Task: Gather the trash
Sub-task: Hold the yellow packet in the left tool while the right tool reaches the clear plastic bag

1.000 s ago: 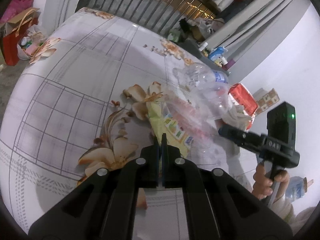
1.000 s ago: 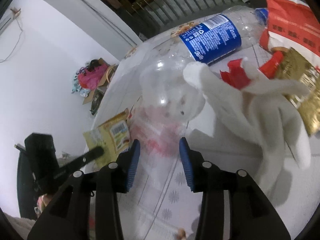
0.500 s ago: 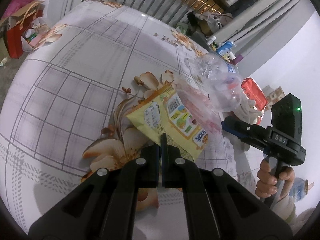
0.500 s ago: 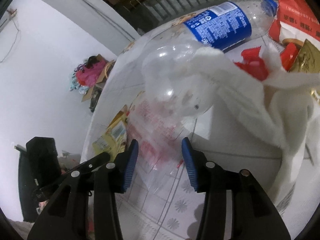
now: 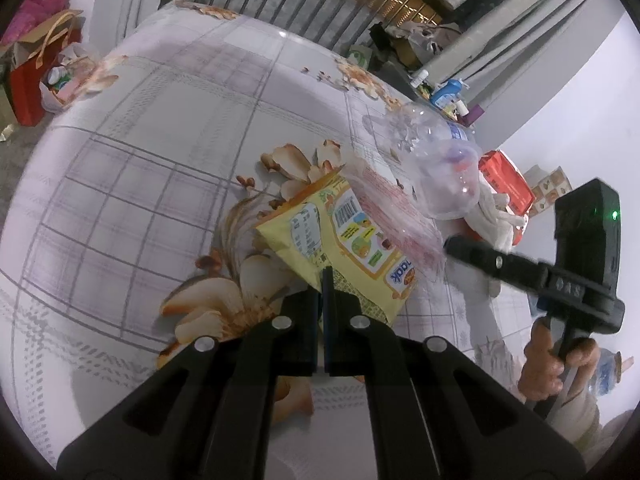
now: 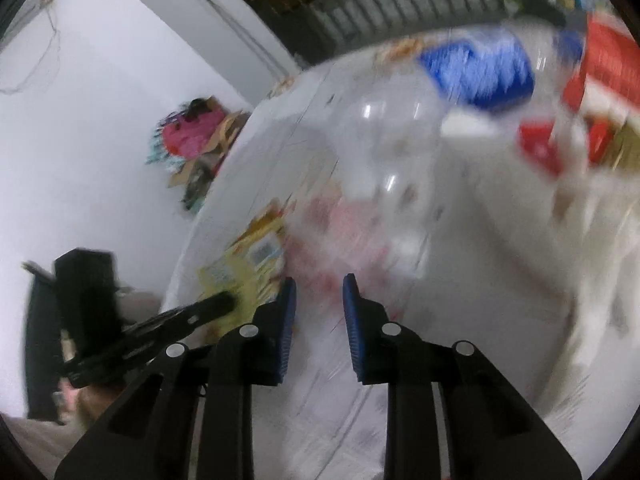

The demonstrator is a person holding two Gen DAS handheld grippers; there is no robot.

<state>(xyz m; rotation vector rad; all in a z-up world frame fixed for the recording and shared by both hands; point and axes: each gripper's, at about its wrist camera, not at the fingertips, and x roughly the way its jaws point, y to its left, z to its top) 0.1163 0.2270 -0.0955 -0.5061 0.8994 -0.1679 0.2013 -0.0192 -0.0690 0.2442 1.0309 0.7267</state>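
My left gripper [image 5: 323, 280] is shut on the lower corner of a yellow snack wrapper [image 5: 344, 236], which stands tilted above the flowered tablecloth [image 5: 160, 152]. A clear plastic bag with red print [image 5: 394, 220] lies against the wrapper's right side. Behind it lie a crushed clear bottle with a blue label [image 5: 444, 176], white tissue [image 5: 494, 220] and a red packet [image 5: 506, 178]. My right gripper [image 6: 319, 292] is at the bag's near edge. Its jaws are closing with the thin film [image 6: 340, 236] between them and a gap still showing. The right wrist view is blurred.
The table drops off at the left, where a red paper bag [image 5: 28, 80] and other bags stand on the floor. A railing [image 5: 304, 4] runs behind the table. A hand [image 5: 556, 364] holds the right gripper's handle at the table's right edge.
The yellow wrapper has risen off the cloth in my left gripper and turned its printed face up. My right gripper's jaws have narrowed around the clear bag as it shifted.
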